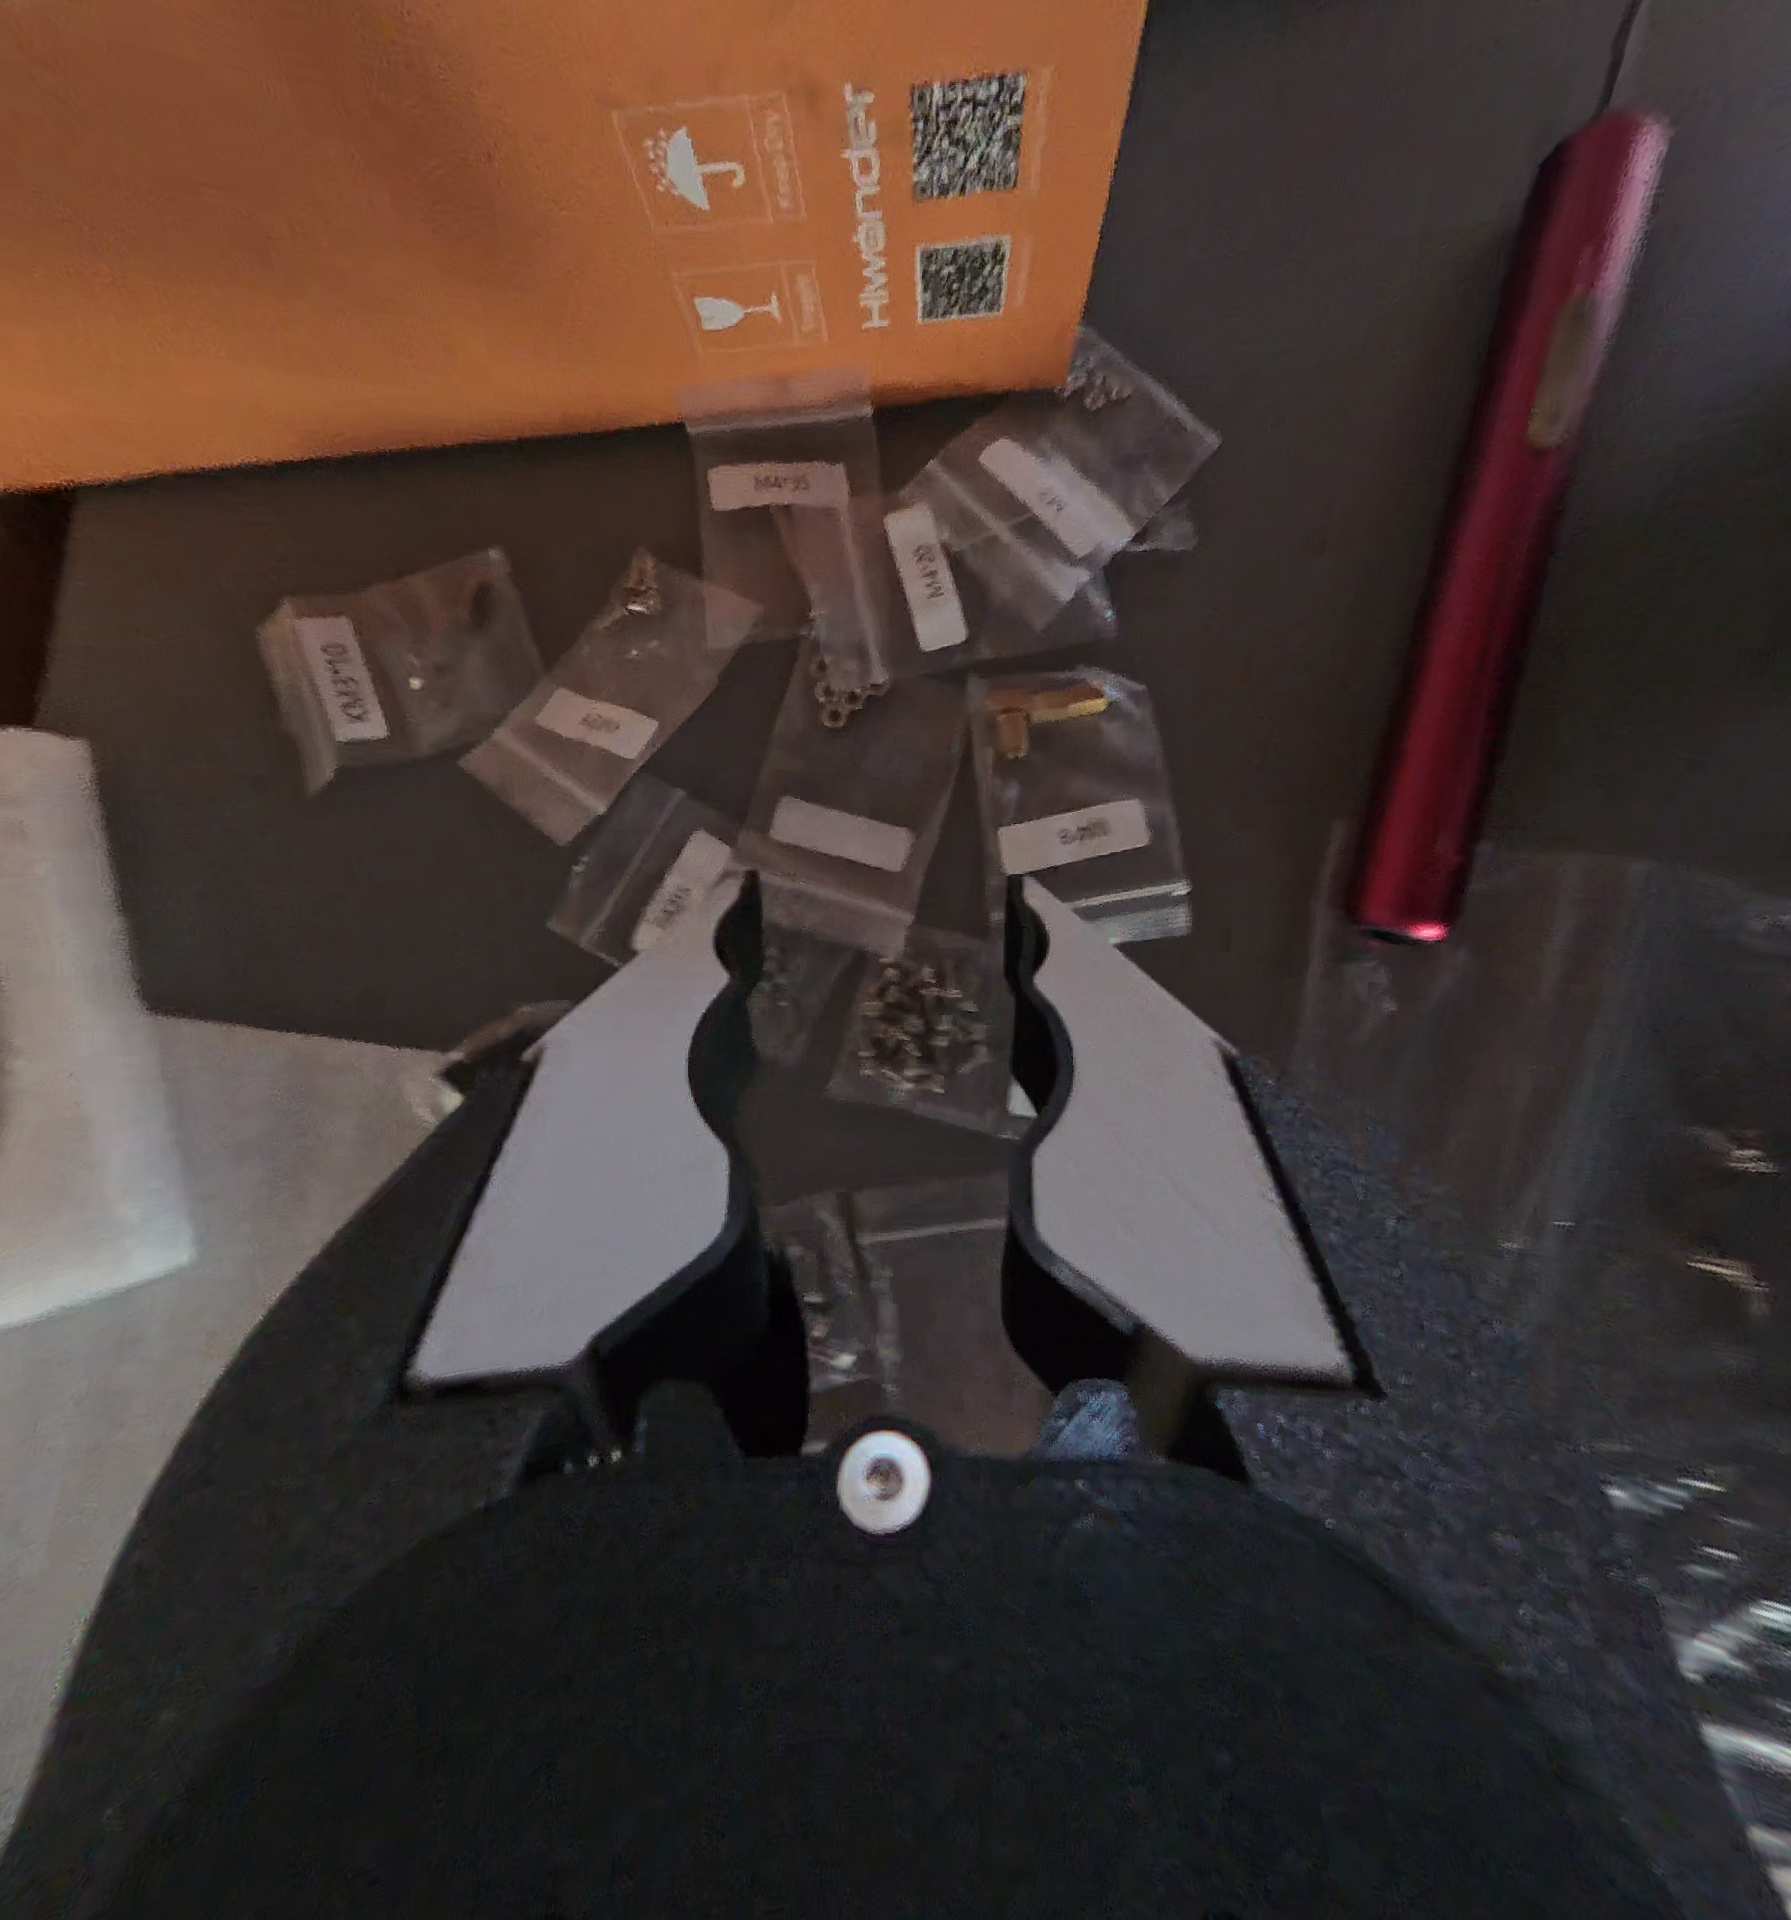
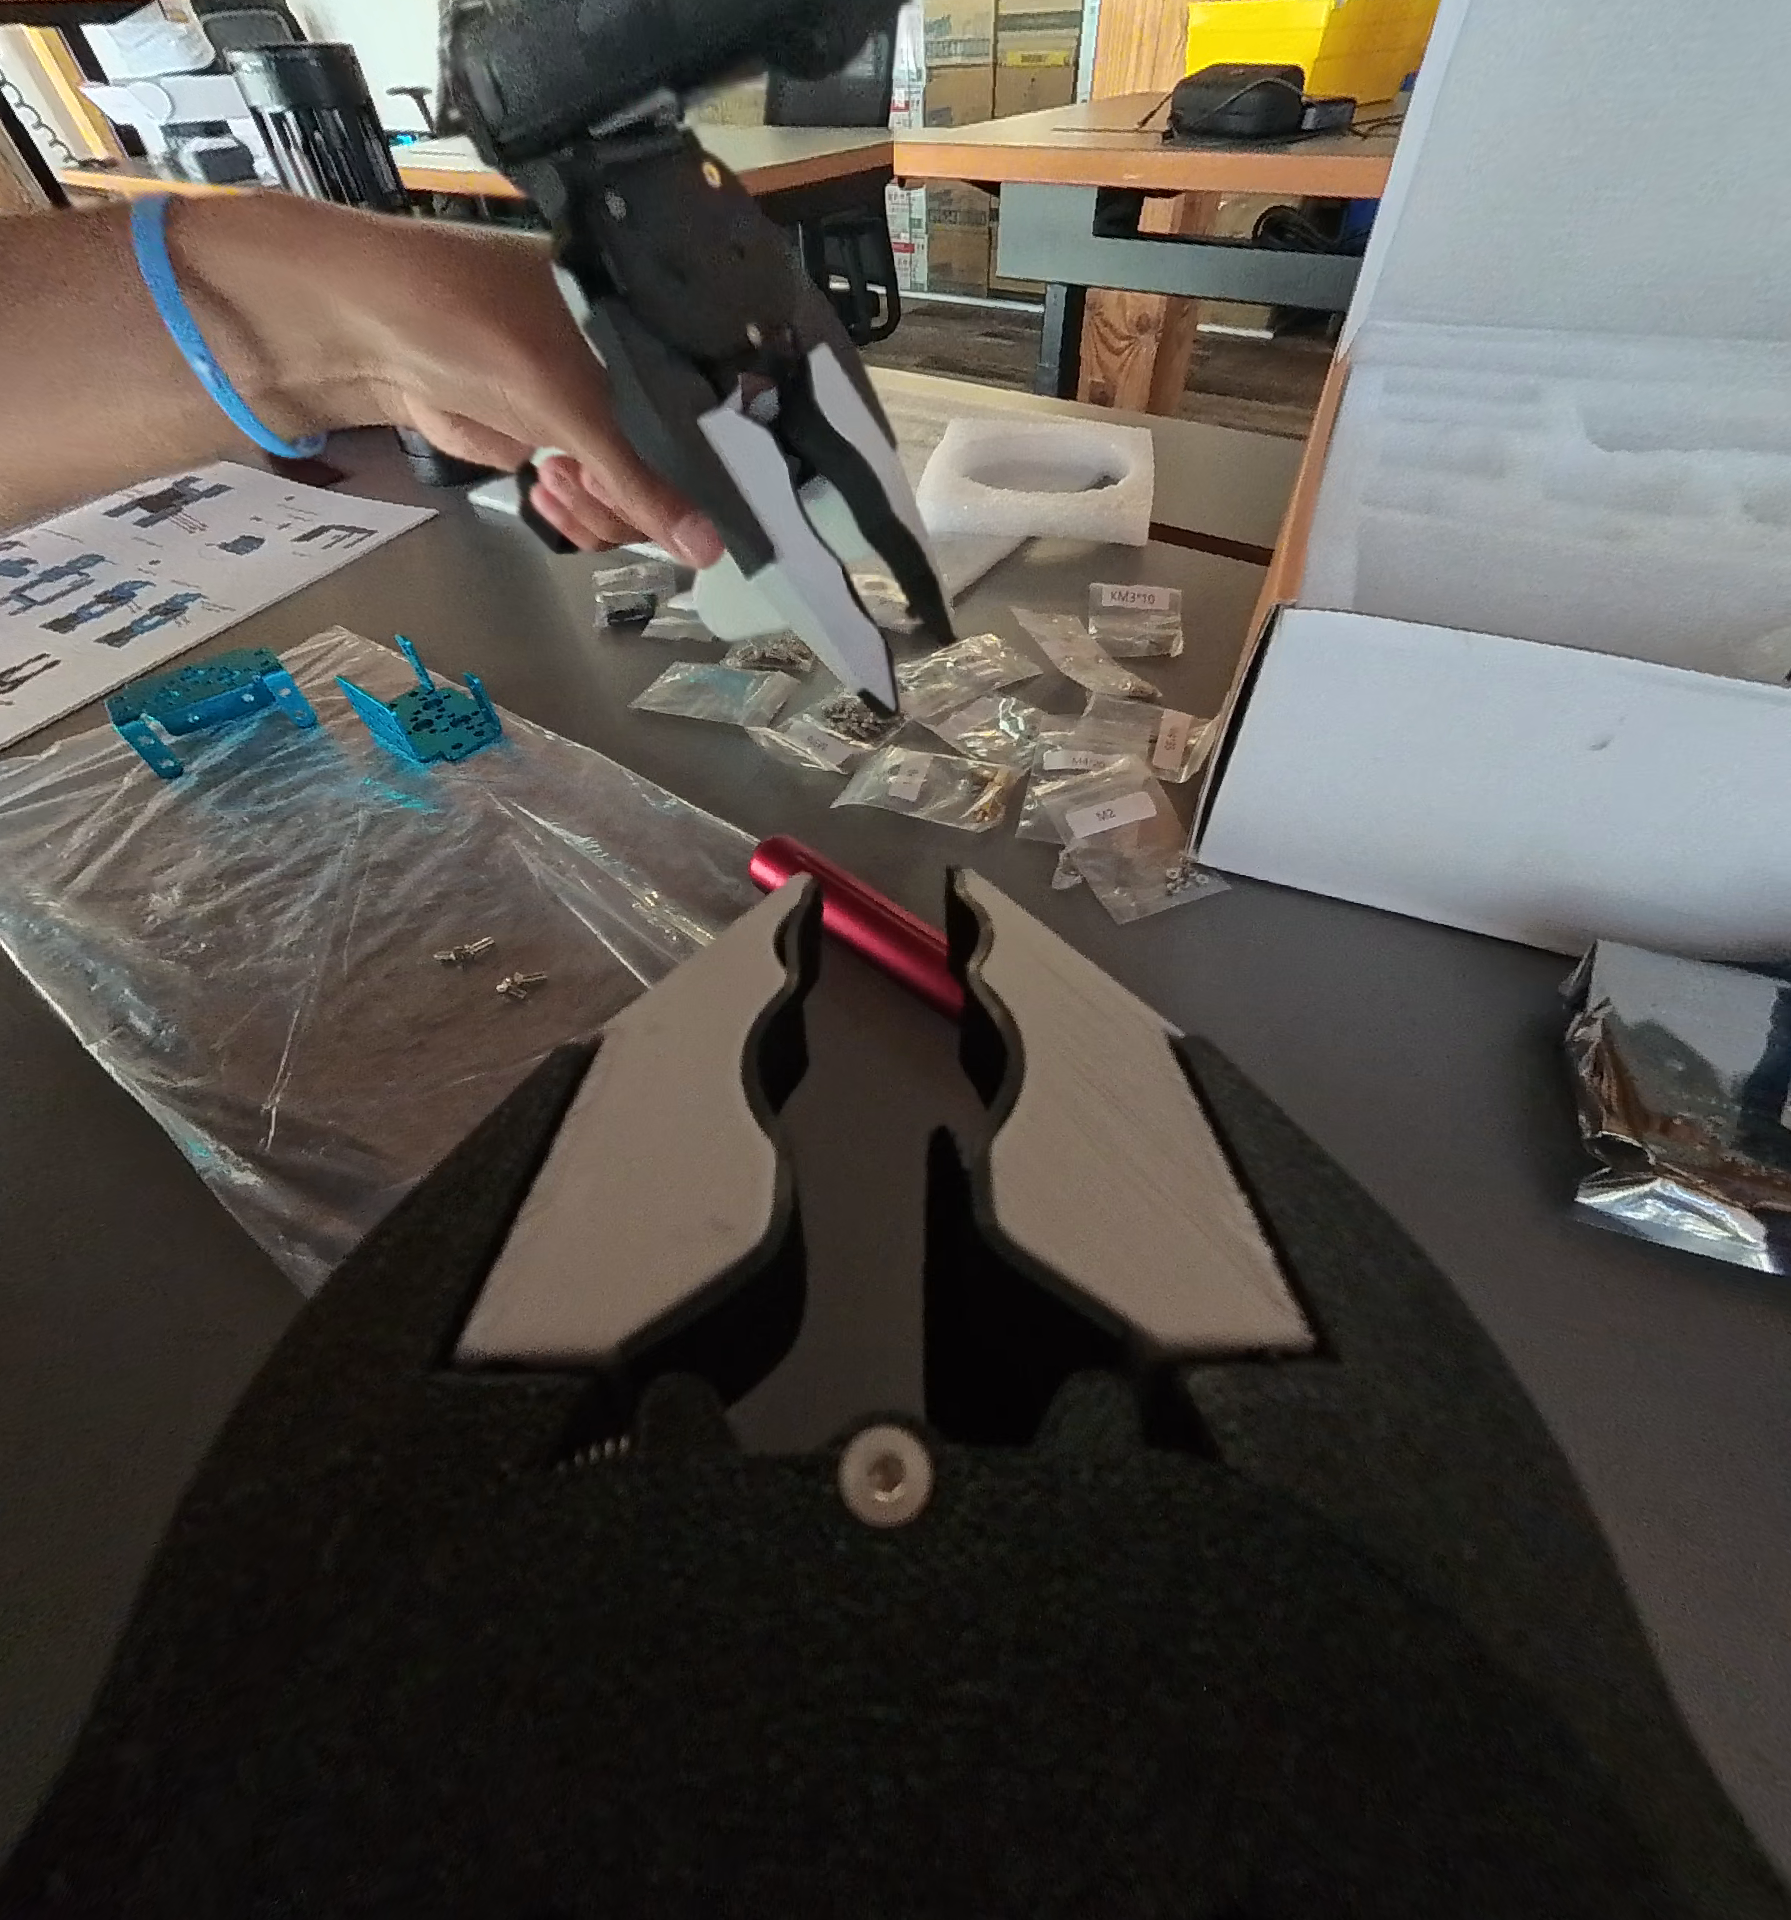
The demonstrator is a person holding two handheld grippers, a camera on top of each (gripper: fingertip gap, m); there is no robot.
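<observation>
Screw bags (image 1: 849,831), small clear zip pouches with white labels, are scattered in a loose overlapping pile on the dark table (image 2: 1286,1039), just beside the open box (image 2: 1493,779), whose outer wall is orange and is seen at the far edge in the left wrist view. The left gripper (image 1: 883,888) is tilted steeply down over this pile with its fingers spread; one pouch packed with dark screws (image 1: 917,1029) is framed in the gap, and the tips appear to rest on or just above it, though contact cannot be confirmed through the blur. Nothing is pinched. The right gripper (image 2: 883,883) is held low over the table's near part, also spread and empty, with a red metal tube (image 2: 870,935) lying across the gap just beyond its tips, untouched. To the left of the tube a clear plastic sheet (image 2: 299,883) is laid flat, carrying two blue metal brackets (image 2: 205,707) and a few loose screws (image 2: 465,951). A printed sheet (image 2: 143,561) lies at the far left, white foam (image 2: 1036,478) behind the pile, and a crumpled silver foil bag (image 2: 1722,1122) near the right edge.
</observation>
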